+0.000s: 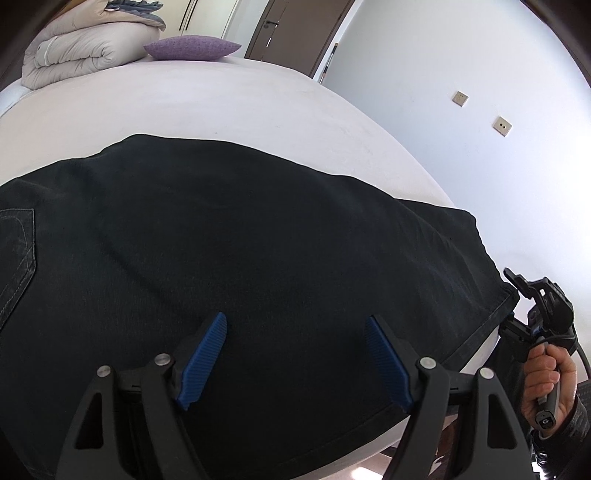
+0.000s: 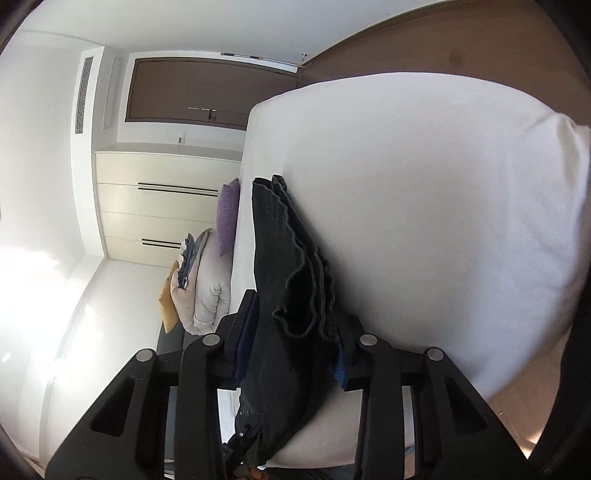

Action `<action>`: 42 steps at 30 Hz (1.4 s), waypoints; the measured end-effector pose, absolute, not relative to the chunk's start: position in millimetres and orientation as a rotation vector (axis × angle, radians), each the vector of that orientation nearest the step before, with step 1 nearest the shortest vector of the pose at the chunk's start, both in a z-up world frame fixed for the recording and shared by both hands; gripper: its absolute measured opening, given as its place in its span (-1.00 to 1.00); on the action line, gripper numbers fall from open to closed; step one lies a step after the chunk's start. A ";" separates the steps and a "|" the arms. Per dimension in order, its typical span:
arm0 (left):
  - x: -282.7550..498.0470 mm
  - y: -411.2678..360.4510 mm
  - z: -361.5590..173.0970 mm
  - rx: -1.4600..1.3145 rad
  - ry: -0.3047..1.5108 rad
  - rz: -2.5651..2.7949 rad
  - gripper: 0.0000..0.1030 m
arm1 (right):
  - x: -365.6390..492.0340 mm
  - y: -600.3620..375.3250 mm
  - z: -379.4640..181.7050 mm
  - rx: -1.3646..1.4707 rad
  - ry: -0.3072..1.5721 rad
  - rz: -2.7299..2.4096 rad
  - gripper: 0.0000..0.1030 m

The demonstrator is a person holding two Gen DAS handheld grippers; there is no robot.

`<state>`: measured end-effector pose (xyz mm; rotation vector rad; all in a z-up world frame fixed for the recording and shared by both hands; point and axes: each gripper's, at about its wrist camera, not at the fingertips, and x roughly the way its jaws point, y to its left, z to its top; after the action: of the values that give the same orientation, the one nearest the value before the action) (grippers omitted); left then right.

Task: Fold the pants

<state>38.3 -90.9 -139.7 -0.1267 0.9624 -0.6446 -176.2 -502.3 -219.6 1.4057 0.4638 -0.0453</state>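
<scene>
Black pants (image 1: 236,251) lie spread flat across the white bed (image 1: 221,107); a back pocket with grey stitching shows at the far left. My left gripper (image 1: 295,328) is open, its blue pads (image 1: 205,354) wide apart just above the pants near the bed's front edge. My right gripper (image 1: 517,314) shows at the right, at the hem end of the legs. In the right wrist view it (image 2: 295,332) is shut on the stacked hems of the pants (image 2: 295,295), which run away along the bed (image 2: 443,221).
A folded beige duvet (image 1: 77,51) and a purple pillow (image 1: 192,48) sit at the far end of the bed. A white wall with two sockets (image 1: 461,98) is to the right. A brown door (image 1: 291,33) and a white wardrobe (image 2: 159,206) stand beyond.
</scene>
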 end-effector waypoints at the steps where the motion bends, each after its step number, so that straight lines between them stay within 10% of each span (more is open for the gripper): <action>1: 38.6 -90.4 -139.7 -0.132 0.964 -0.646 0.52 | -167.8 -501.3 -217.1 1.383 0.475 -0.049 -0.56; 4: 38.8 -88.9 -139.5 -0.138 0.966 -0.648 0.52 | -148.8 -496.3 -212.5 1.345 0.512 -0.072 -0.81; 20: 64.8 -79.6 -110.3 -0.514 0.976 -0.769 0.79 | -55.9 -310.3 -90.5 0.234 0.674 -0.030 -0.83; 33: 98.1 -120.2 -137.3 -0.587 1.166 -0.806 0.84 | -59.3 -195.4 -112.0 -0.103 0.737 0.045 -0.83; 36: 104.8 -122.1 -137.6 -0.579 1.182 -0.814 0.65 | -63.3 -181.3 -112.1 -0.180 0.725 0.042 -0.83; 42: 113.3 -114.2 -145.3 -0.583 1.233 -0.809 -0.75 | -68.6 -136.3 -110.8 -0.342 0.694 0.078 -0.83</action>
<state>113.3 -114.2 -145.3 -0.5834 1.2329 -0.8090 -68.6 -136.3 -110.8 -0.3417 0.6942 0.0784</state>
